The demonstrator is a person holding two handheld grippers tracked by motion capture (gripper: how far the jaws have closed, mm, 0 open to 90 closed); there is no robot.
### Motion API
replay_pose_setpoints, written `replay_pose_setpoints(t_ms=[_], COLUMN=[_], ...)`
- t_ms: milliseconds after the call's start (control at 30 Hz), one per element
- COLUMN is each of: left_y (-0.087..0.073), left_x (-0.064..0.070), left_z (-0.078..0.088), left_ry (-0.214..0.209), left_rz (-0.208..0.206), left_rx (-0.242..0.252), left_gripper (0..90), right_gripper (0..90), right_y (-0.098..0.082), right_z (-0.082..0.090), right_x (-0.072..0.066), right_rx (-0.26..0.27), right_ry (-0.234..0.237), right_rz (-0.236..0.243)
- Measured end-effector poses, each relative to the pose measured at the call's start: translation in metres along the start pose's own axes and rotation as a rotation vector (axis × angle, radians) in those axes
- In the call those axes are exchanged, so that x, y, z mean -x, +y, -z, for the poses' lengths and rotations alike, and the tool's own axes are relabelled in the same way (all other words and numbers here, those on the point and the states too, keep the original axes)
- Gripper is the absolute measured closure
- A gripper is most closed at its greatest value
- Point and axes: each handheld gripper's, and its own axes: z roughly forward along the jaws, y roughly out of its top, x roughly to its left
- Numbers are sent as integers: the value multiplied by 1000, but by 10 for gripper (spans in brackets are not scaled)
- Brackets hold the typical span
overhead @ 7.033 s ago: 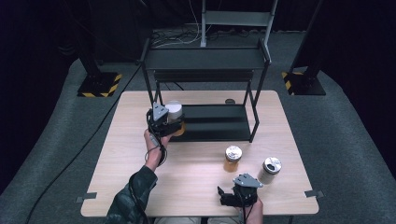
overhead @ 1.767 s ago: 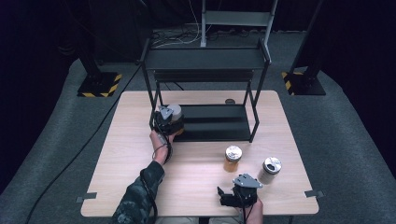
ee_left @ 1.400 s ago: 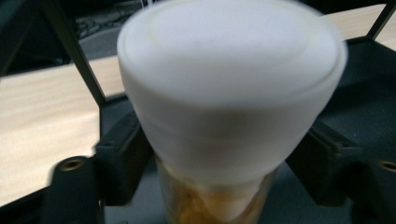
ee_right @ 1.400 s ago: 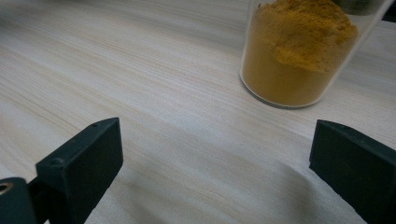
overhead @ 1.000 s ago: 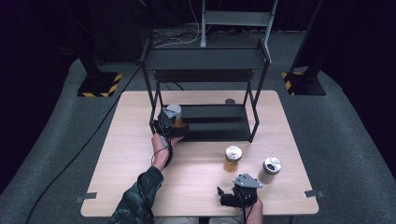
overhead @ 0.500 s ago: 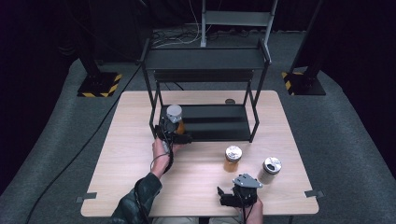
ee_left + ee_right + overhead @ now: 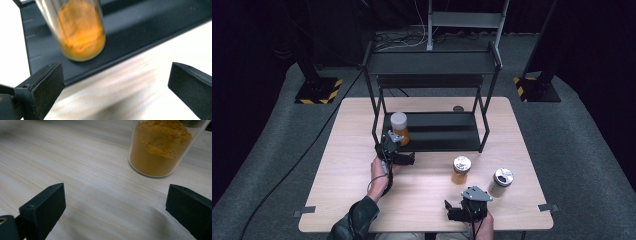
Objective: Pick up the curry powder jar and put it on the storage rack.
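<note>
A: Where is the orange-powder jar (image 7: 399,127) sitting?

B: On the rack's lower shelf (image 7: 437,142), at its left end — released there. The left tongs (image 7: 404,159) are standing wide apart, nothing between them.

A: And the right tongs (image 7: 458,214)?

B: Spread apart too — resting near the surface's (image 7: 337,175) front edge, facing the second jar (image 7: 460,170).

The person wears a dark olive-green sleeve (image 7: 354,222) on the left forearm, bunched in folds near the wrist. Each hand carries a black handheld tool. The left tool (image 7: 398,150) is a compact black block, and a thin dark cable runs from it along the forearm. The right tool (image 7: 455,212) bears a grey three-cornered plate on top. Seen close, the jaws of each are matte black, blocky wedges with flat inner faces (one small round hole shows near a corner).
</note>
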Motion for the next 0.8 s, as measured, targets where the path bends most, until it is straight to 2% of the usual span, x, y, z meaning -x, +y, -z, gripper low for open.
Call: replay_pose_setpoints(t_ms=[300, 700, 800], left_y=[-25, -62, -68], left_x=[-8, -24, -25], left_z=[8, 25, 29], left_ry=[-5, 11, 20], left_rz=[8, 55, 55], left_rx=[-32, -63, -69], left_gripper=[5, 5, 5], right_gripper=[19, 19, 19], right_y=[0, 1, 1], right_z=[0, -1, -1], right_x=[0, 0, 0], right_rx=[-2, -6, -7], right_ry=[0, 0, 1], right_rz=[-1, -2, -3])
